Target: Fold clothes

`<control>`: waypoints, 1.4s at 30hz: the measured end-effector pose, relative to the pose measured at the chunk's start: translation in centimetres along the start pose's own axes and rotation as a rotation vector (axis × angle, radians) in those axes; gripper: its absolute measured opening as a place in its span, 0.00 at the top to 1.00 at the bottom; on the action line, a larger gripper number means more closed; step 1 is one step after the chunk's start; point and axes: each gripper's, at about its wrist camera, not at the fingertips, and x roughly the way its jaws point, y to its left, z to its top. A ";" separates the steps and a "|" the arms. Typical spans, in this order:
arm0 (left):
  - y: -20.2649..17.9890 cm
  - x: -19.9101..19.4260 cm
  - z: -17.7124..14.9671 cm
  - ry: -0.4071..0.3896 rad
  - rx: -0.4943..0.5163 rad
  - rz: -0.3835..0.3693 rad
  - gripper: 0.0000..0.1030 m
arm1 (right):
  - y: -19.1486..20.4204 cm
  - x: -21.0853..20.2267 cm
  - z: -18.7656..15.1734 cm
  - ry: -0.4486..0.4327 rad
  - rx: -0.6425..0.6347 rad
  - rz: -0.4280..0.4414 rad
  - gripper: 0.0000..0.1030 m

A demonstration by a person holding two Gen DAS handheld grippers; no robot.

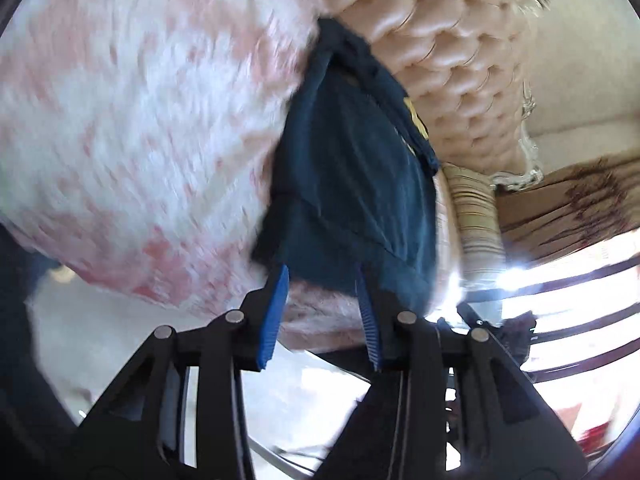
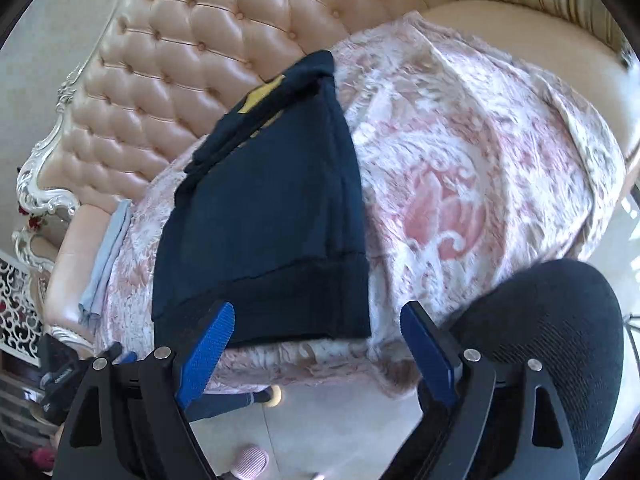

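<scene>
A dark navy garment with a yellow print lies folded on a pink-and-white fuzzy blanket on the sofa seat. It also shows in the left wrist view. My right gripper is open, its blue fingers just at the garment's near hem, empty. My left gripper is open with its fingertips at the garment's near edge, not closed on it. The left view is motion-blurred.
A tufted peach leather sofa back with a carved white frame stands behind. A light blue cloth lies at the blanket's left. A dark mesh chair back is at the right. Tiled floor lies below.
</scene>
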 end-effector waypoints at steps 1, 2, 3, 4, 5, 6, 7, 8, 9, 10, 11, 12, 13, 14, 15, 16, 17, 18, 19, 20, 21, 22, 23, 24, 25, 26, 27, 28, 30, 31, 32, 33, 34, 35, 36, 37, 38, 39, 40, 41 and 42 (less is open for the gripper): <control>0.4 0.3 0.1 -0.002 -0.022 0.004 0.63 | 0.1 -0.1 0.1 -0.001 -0.003 0.000 0.16; 0.9 0.5 0.2 -0.002 -0.052 -0.006 0.63 | 0.2 -0.2 0.2 -0.002 -0.006 -0.001 0.16; 1.4 0.8 0.4 0.002 -0.085 -0.014 0.63 | 0.5 -0.3 0.3 -0.005 -0.027 -0.015 0.16; 1.9 1.2 0.4 0.019 -0.133 -0.015 0.63 | 0.8 -0.4 0.4 -0.006 -0.046 -0.019 0.16; 2.4 1.5 0.4 0.034 -0.179 -0.022 0.63 | 0.9 -0.5 0.5 -0.009 -0.050 -0.006 0.16; 2.8 1.7 0.2 0.042 -0.217 -0.052 0.63 | 1.0 -0.5 0.5 -0.011 -0.046 0.005 0.16; 3.1 1.9 0.1 0.047 -0.249 -0.078 0.63 | 1.1 -0.5 0.5 -0.007 -0.046 0.008 0.16; 3.1 2.2 0.1 0.044 -0.260 -0.091 0.63 | 1.1 -0.5 0.5 -0.003 -0.045 0.011 0.16; 3.1 2.5 0.2 0.042 -0.268 -0.099 0.63 | 1.3 -0.3 0.4 0.004 -0.056 0.004 0.16; 3.1 2.8 0.4 0.040 -0.275 -0.107 0.63 | 1.6 -0.1 0.4 0.009 -0.062 -0.002 0.16; 3.1 3.1 0.5 0.037 -0.283 -0.113 0.63 | 1.7 0.1 0.3 0.018 -0.062 0.000 0.16; 3.2 3.3 0.6 0.036 -0.292 -0.113 0.63 | 1.8 0.3 0.2 0.027 -0.061 0.004 0.16; 3.4 3.4 0.7 0.037 -0.294 -0.110 0.63 | 1.9 0.5 0.0 0.037 -0.062 0.009 0.16; 3.6 3.4 0.8 0.037 -0.295 -0.108 0.63 | 2.0 0.7 -0.1 0.048 -0.062 0.014 0.16; 3.6 3.4 0.8 0.033 -0.294 -0.106 0.64 | 2.1 0.9 -0.3 0.055 -0.066 0.018 0.16; 3.4 3.3 0.9 0.021 -0.282 -0.094 0.71 | 2.3 1.1 -0.5 0.062 -0.071 0.022 0.16; 2.8 3.0 1.0 0.006 -0.237 -0.073 0.92 | 2.3 1.2 -0.7 0.071 -0.070 0.026 0.16; 2.3 2.6 1.0 -0.008 -0.195 -0.054 0.93 | 2.4 1.4 -0.9 0.080 -0.069 0.030 0.16; 1.7 2.3 1.1 -0.021 -0.162 -0.041 0.93 | 2.3 1.4 -1.3 0.088 -0.055 0.045 0.16; 1.2 2.0 1.1 -0.034 -0.134 -0.031 0.93 | 2.2 1.3 -1.7 0.097 -0.042 0.058 0.16; 0.8 1.8 1.1 -0.045 -0.124 -0.032 0.93 | 2.1 1.2 -2.0 0.100 -0.032 0.064 0.16; 0.5 1.8 1.2 -0.050 -0.116 -0.034 0.93 | 1.9 1.2 -2.3 0.103 -0.021 0.071 0.16; 0.2 1.7 1.2 -0.053 -0.107 -0.035 0.93 | 1.7 1.1 -2.6 0.100 -0.011 0.090 0.16; -0.2 1.6 1.3 -0.053 -0.096 -0.035 0.93 | 1.4 1.1 -2.9 0.096 0.000 0.109 0.16; -0.6 1.4 1.3 -0.057 -0.089 -0.040 0.93 | 1.3 0.9 -3.1 0.080 0.011 0.124 0.16; -0.9 1.1 1.3 -0.061 -0.082 -0.044 0.93 | 1.2 0.8 -3.2 0.060 0.018 0.153 0.16; -1.2 0.9 1.3 -0.066 -0.075 -0.048 0.93 | 1.2 0.8 -3.2 0.051 0.025 0.184 0.16; -1.6 0.7 1.4 -0.070 -0.069 -0.053 0.93 | 1.3 0.8 -3.3 0.043 0.032 0.216 0.16; -2.1 0.1 1.7 -0.083 -0.057 -0.064 0.93 | 1.4 1.0 -3.4 0.029 0.046 0.270 0.16; -2.4 -0.2 1.9 -0.088 -0.051 -0.068 0.93 | 1.6 1.3 -3.5 0.024 0.045 0.283 0.16; -2.9 -0.2 2.1 -0.092 -0.043 -0.074 0.93 | 1.9 1.8 -3.6 0.031 0.043 0.293 0.16; -3.4 -0.1 2.3 -0.094 -0.036 -0.078 0.93 | 2.2 2.3 -3.8 0.040 0.040 0.302 0.16; -3.7 -0.1 2.5 -0.096 -0.031 -0.078 0.93 | 2.3 2.8 -3.9 0.050 0.050 0.311 0.16; -3.9 -0.2 2.5 -0.096 -0.028 -0.079 0.93 | 2.4 3.4 -4.0 0.061 0.060 0.320 0.16; -4.0 -0.2 2.5 -0.096 -0.028 -0.081 0.93 | 2.4 3.6 -4.1 0.059 0.066 0.317 0.16; -4.1 -0.3 2.6 -0.097 -0.029 -0.081 0.93 | 2.2 3.7 -4.1 0.048 0.073 0.319 0.16; -4.1 -0.4 2.6 -0.098 -0.030 -0.081 0.93 | 2.0 3.7 -4.1 0.036 0.081 0.320 0.16; -4.2 -0.4 2.6 -0.100 -0.030 -0.081 0.93 | 1.9 3.7 -4.0 0.028 0.091 0.330 0.16; -4.2 -0.5 2.7 -0.101 -0.029 -0.081 0.93 | 1.7 3.6 -3.8 0.020 0.101 0.341 0.16; -4.3 -0.5 2.7 -0.103 -0.028 -0.080 0.93 | 1.5 3.6 -3.7 0.012 0.111 0.353 0.16; -4.4 -0.5 2.8 -0.104 -0.027 -0.079 0.93 | 1.3 3.7 -3.6 0.012 0.122 0.358 0.16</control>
